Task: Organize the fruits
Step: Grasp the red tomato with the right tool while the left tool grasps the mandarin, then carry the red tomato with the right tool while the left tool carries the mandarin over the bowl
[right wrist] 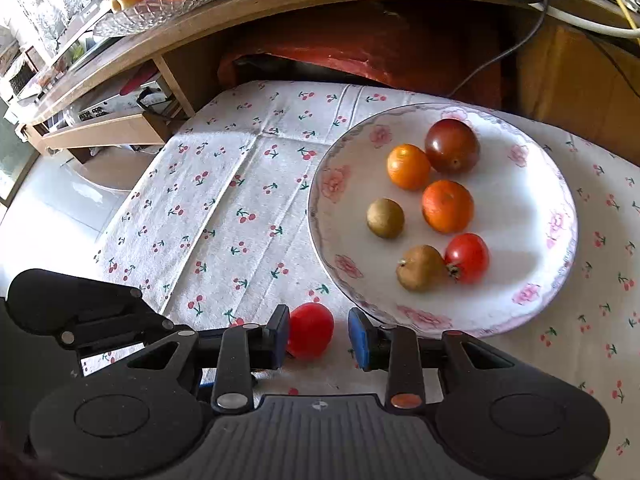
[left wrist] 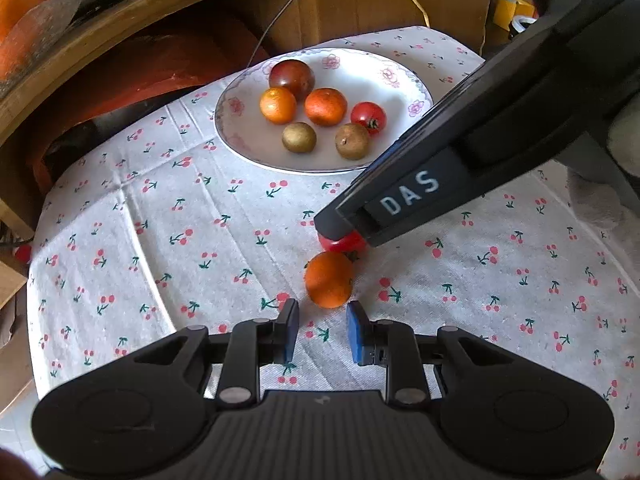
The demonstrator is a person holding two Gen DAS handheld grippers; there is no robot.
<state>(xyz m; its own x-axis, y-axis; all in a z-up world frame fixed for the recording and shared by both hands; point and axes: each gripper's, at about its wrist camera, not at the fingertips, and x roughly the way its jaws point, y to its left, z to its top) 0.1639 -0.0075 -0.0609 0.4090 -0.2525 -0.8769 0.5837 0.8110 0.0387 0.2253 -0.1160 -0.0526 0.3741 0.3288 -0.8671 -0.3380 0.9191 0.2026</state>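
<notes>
Right gripper (right wrist: 319, 336), jaws apart, is straddling the red tomato (right wrist: 310, 335) just short of the floral plate (right wrist: 532, 312), needing centring before closing gently; left gripper (left wrist: 322, 330) is hovering open.

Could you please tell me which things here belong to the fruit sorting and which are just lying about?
Job: plate of fruit, red tomato between the right hand-held gripper fingers, orange before the left hand-held gripper.
Lying about: cables, cardboard box.
</notes>
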